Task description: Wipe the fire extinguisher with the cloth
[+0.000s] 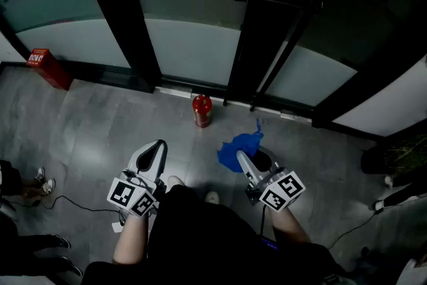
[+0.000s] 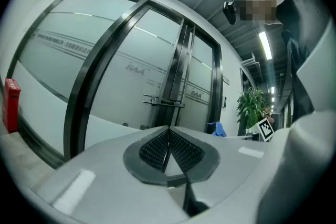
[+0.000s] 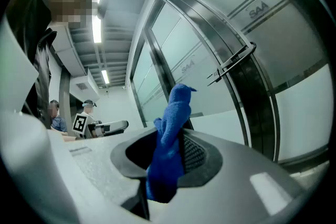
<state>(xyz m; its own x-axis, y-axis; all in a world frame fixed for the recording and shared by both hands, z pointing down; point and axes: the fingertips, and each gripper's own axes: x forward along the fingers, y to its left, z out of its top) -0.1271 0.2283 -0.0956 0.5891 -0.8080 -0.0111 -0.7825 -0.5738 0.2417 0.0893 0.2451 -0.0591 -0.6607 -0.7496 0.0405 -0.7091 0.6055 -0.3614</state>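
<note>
While the person (image 1: pixel 200 237) is holding two grippers forward, the left gripper (image 1: pixel 159 145) is pressing its empty jaws together and the right gripper (image 1: pixel 242 158) is pinching the one blue cloth (image 1: pixel 239 146). Beyond, one red fire extinguisher (image 1: pixel 201 110) is standing by the glass door (image 1: pixel 193 43).

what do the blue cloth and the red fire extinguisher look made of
Cloth: soft napped fabric, probably microfibre; fuzzy matte surface, limp folds where the right gripper pinches it. Fire extinguisher: likely painted metal; smooth red cylinder, though too small in the head view to be sure.
</note>
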